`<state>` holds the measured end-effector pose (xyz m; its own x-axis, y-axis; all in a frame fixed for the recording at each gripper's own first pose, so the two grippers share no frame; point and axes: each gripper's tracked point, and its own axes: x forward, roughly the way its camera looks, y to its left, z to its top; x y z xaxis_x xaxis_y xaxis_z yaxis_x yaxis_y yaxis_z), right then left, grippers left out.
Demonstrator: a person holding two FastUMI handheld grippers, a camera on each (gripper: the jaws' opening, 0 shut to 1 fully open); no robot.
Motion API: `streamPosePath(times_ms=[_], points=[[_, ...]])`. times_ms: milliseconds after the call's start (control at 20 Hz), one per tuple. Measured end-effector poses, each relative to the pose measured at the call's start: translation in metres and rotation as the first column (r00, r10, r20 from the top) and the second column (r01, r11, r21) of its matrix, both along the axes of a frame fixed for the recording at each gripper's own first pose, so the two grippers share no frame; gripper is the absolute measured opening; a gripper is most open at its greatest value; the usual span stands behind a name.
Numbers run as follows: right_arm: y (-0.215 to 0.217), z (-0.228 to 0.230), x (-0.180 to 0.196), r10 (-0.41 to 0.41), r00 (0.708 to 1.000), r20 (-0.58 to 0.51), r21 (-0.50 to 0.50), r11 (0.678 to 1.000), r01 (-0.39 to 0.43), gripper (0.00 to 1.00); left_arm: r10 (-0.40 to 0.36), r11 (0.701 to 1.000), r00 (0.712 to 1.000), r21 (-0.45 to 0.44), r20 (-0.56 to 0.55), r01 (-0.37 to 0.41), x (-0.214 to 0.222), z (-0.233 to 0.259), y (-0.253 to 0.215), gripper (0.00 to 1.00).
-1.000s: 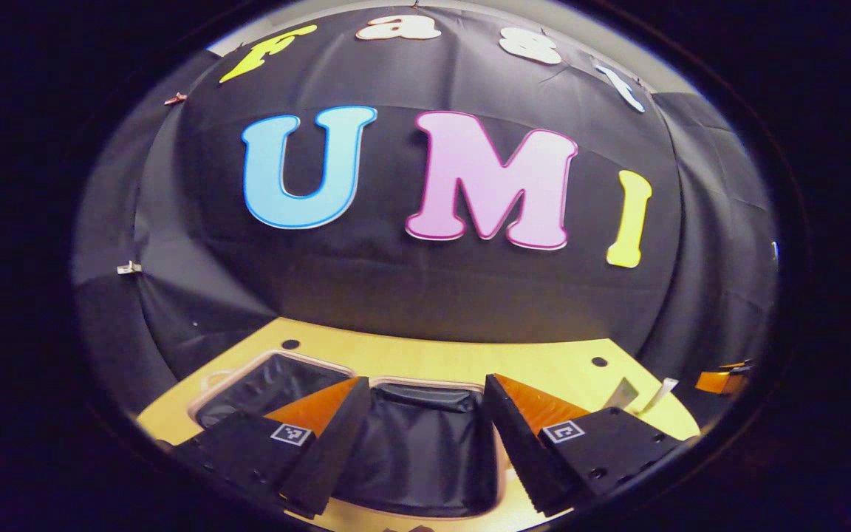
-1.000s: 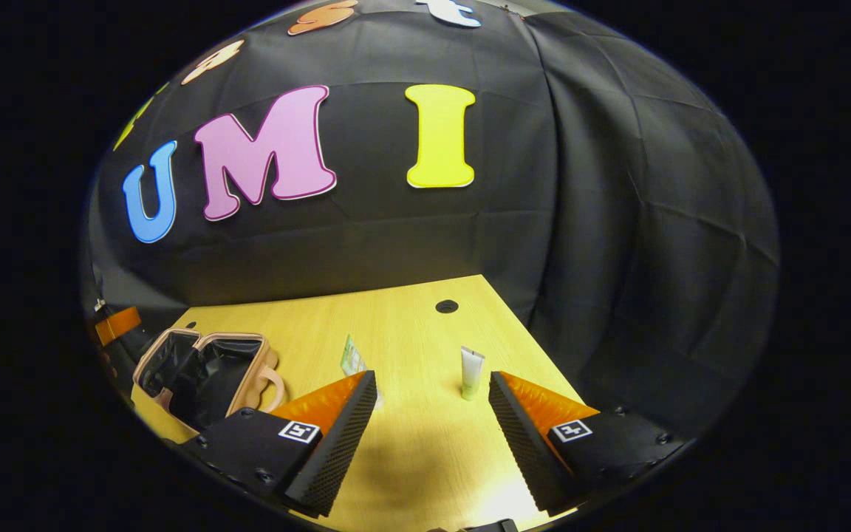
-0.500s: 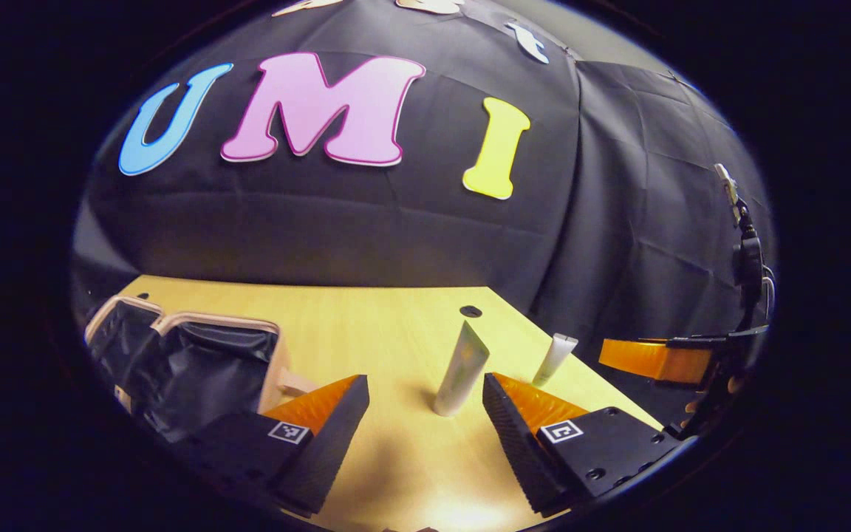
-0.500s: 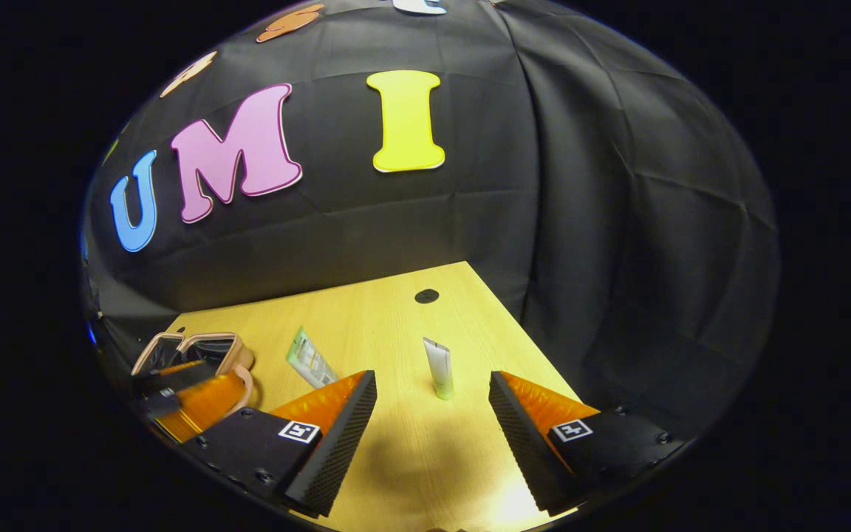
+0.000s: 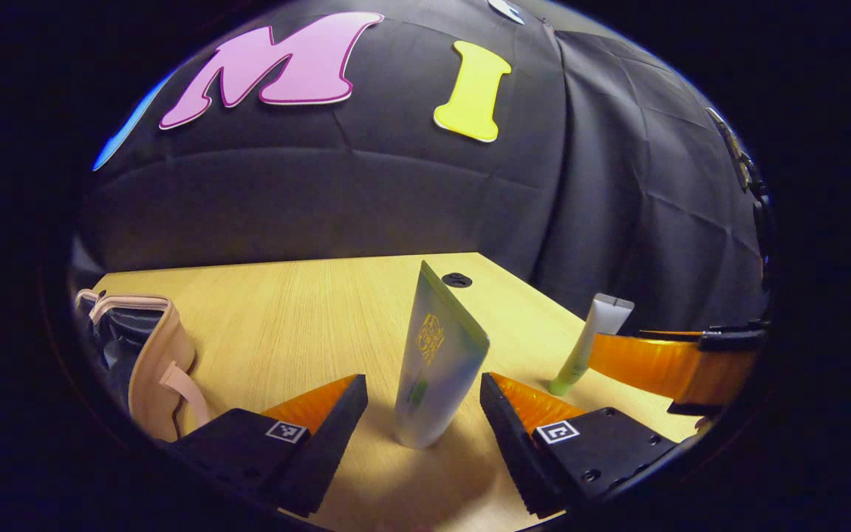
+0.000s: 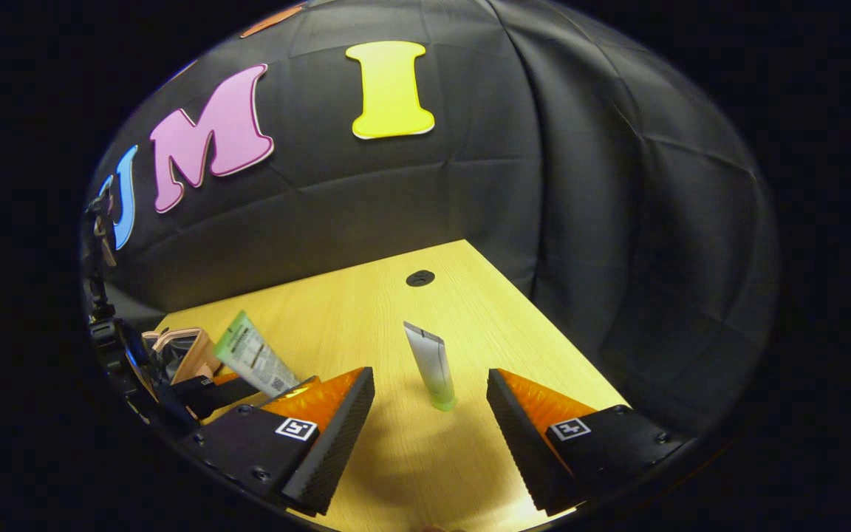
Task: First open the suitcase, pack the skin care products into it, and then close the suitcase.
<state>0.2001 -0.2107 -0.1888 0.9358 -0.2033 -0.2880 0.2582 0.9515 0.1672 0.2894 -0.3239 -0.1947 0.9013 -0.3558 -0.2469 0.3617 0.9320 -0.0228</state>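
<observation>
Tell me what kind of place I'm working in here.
It looks like a staged recording booth rather than a home: a black cloth wall drapes around a bare wooden table. On it stand two skin care tubes beside an open suitcase.

Your left gripper [image 5: 423,414] has the large tube [image 5: 439,357] standing on the table [image 5: 300,310] between its fingers; the suitcase [image 5: 146,356] lies off to its left; the small tube [image 6: 431,366] stands just ahead of your right gripper [image 6: 431,414], between its fingers.
</observation>
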Motion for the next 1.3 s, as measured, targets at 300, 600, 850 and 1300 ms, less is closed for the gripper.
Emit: streamPosePath(times_ms=[300,600,850,1300], points=[[-0.011,-0.019,0.034,-0.038,0.999,-0.007,0.038,0.999,0.038,0.98,0.042,0.999,0.999,0.012,-0.019,-0.042,0.023,-0.010,-0.004,0.48],[-0.006,-0.033,0.056,-0.010,0.999,-0.032,-0.028,1.000,0.009,0.92,0.040,0.998,0.999,0.039,-0.033,-0.039,0.015,-0.010,0.014,0.43],[-0.008,-0.038,0.068,-0.025,0.998,-0.053,-0.082,0.996,0.020,0.30,0.048,0.998,0.998,0.037,-0.041,-0.046,0.014,-0.011,0.026,0.42],[0.010,0.002,0.021,0.003,1.000,-0.022,-0.151,0.989,-0.007,0.33,-0.005,1.000,1.000,-0.015,0.001,0.005,-0.012,0.004,0.037,0.42]])
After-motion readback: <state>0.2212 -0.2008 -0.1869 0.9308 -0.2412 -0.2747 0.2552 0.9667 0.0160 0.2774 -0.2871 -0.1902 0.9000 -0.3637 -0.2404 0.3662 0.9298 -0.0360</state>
